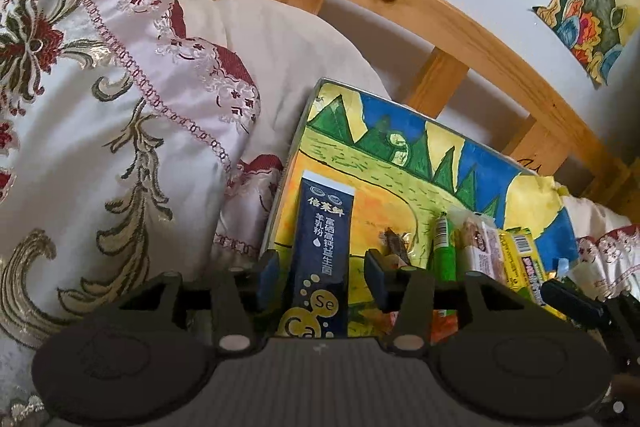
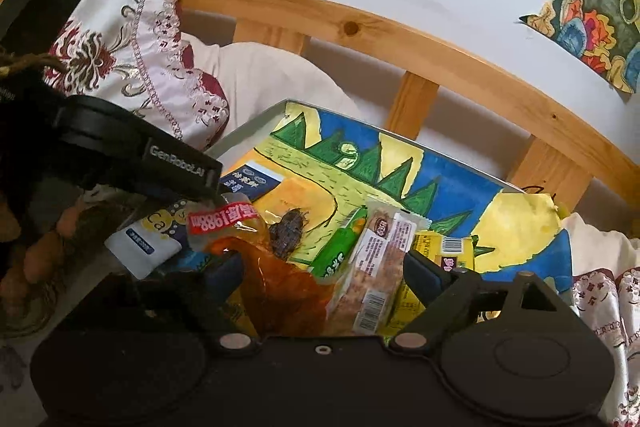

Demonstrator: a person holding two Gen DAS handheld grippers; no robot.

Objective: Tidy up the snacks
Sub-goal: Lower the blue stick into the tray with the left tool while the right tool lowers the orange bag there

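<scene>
On the painted board, a dark blue packet is seen between the released left gripper; the right gripper is spread around an orange pouch.

Navy sachet with gold bubbles between the left jaws; green stick right of them (tray painted yellow, blue, green).

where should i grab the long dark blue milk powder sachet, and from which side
Grip the dark blue milk powder sachet across its narrow width near the lower end, coming from the near side along its length. It lies flat and lengthwise between the left gripper pads, which stand clear.
</scene>
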